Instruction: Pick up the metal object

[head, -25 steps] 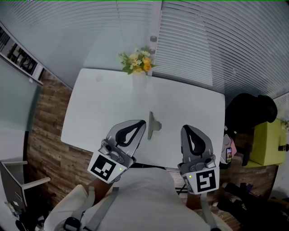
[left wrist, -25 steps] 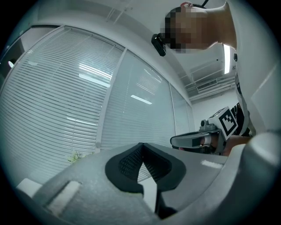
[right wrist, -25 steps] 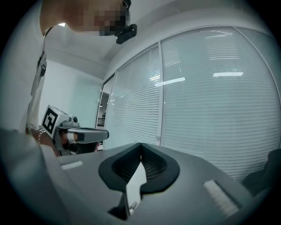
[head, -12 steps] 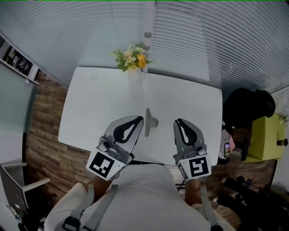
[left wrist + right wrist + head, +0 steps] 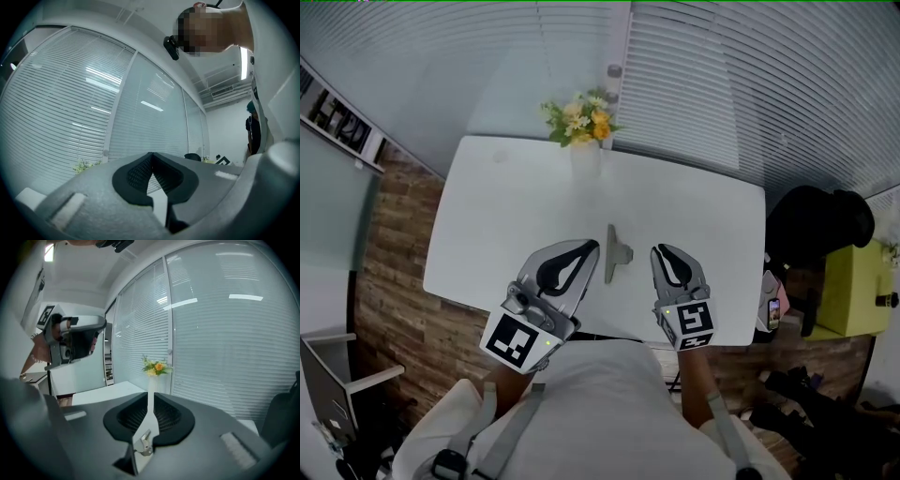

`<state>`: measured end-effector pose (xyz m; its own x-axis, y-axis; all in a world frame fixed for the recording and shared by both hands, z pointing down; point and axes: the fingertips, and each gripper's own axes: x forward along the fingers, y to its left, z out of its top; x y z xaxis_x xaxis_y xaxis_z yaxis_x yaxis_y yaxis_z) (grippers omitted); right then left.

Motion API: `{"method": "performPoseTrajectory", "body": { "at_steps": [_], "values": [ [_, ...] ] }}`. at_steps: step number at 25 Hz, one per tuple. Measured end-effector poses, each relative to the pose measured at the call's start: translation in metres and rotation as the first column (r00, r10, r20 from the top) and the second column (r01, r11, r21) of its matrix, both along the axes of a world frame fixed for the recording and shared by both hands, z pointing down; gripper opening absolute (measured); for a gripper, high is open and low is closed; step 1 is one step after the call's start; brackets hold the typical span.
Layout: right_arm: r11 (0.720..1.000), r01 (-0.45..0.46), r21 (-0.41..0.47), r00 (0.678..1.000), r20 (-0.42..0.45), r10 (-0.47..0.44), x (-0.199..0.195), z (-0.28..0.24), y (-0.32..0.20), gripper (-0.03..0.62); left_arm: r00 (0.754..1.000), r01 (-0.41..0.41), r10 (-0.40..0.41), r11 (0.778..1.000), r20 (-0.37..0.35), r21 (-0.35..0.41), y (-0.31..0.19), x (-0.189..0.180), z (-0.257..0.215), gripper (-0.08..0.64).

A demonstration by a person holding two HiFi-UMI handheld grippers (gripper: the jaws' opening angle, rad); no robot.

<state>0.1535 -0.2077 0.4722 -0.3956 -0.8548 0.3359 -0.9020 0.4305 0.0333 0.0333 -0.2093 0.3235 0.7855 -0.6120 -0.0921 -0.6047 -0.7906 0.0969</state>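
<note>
left claw (image 5: 587, 247): closed, tips touching, nothing gripped. In the left gripper view only a sliver of white shows lower down, where the pads part. It sits over the near part of the desk (image 5: 506, 216), angled in toward the middle. Can't tell whether it touches the surface.
right claw (image 5: 660, 250): jaws a narrow slit apart, empty. Through the slit, the right gripper view shows the vase (image 5: 585, 157) far off and the metal piece (image 5: 617, 255) low down.
metal piece: flat on the desk between the two claws, toward the near edge. It is a thin bar running away from the person, with a small lug on its right side. The left claw tip is just beside the bar and the right claw tip is near the lug – neither touches it.
desk: white, with nothing else on it apart from the vase and the metal piece.
vase: white and upright at the far edge, holding yellow and white flowers (image 5: 579, 117). It is well apart from the metal piece and roughly in line with the bar.
surroundings: blinds (image 5: 750, 84) behind the desk, wood-look floor (image 5: 389, 281) to the left, and a dark chair (image 5: 816, 234) off the right end.
person: white shirt (image 5: 600, 412) at the bottom of the head view – both claws are held out in front of it.
</note>
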Motion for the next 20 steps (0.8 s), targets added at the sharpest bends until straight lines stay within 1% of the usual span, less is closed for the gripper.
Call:
{"method": "performPoseTrajectory", "body": {
  "at_steps": [6, 10, 14, 17, 20],
  "values": [
    [0.996, -0.002, -0.092, 1.0, 0.001, 0.002, -0.003, 0.052, -0.007, 0.044, 1.0, 0.009, -0.009, 1.0, 0.002, -0.006, -0.001, -0.006, 0.003, 0.002],
    [0.988, -0.008, -0.156, 1.0, 0.012, 0.01, -0.004, 0.087, -0.01, 0.046, 1.0, 0.015, -0.016, 1.0, -0.004, -0.002, -0.002, -0.01, 0.002, 0.002],
    [0.972, -0.022, -0.235, 0.998, 0.045, 0.034, -0.003, 0.122, -0.014, 0.051, 1.0, 0.022, -0.022, 1.0, 0.002, -0.013, -0.003, -0.015, 0.005, 0.002],
    [0.96, -0.03, -0.277, 0.997, 0.062, 0.049, -0.001, 0.145, -0.017, 0.052, 1.0, 0.027, -0.027, 1.0, 0.0, -0.012, -0.005, -0.017, 0.005, 0.002],
    [0.944, -0.038, -0.329, 0.993, 0.089, 0.071, 0.001, 0.168, -0.019, 0.054, 1.0, 0.031, -0.031, 0.999, 0.003, -0.019, -0.004, -0.019, 0.007, 0.002]
  ]
}}
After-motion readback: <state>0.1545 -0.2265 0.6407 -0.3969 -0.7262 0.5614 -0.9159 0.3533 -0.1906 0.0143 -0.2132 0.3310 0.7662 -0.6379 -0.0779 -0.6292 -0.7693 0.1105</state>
